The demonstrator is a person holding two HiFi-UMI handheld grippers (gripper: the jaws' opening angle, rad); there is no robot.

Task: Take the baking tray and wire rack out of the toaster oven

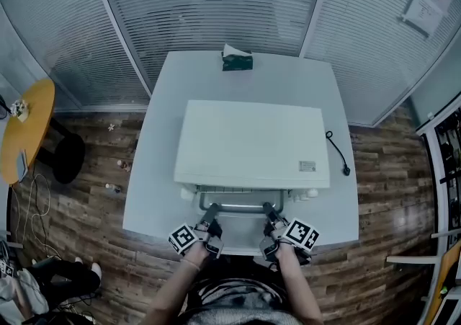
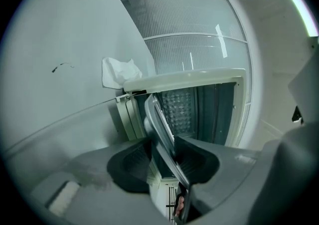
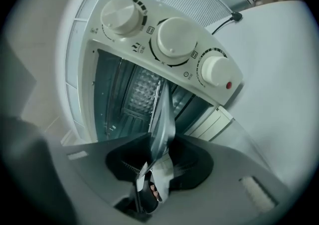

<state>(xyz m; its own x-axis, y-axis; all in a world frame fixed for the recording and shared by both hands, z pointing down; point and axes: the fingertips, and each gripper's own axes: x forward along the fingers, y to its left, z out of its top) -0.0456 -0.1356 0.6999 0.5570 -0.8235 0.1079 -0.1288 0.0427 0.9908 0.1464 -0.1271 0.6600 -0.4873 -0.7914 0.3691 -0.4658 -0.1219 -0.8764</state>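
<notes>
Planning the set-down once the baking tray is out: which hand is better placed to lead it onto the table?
Left, probably. The left gripper and right gripper are both shut on the baking tray, but the table left of the toaster oven is bare, while the power cord lies on its right.

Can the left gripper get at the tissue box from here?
Probably not: the left gripper is clamped on the tray, and the oven stands between it and the tissue box.
</notes>
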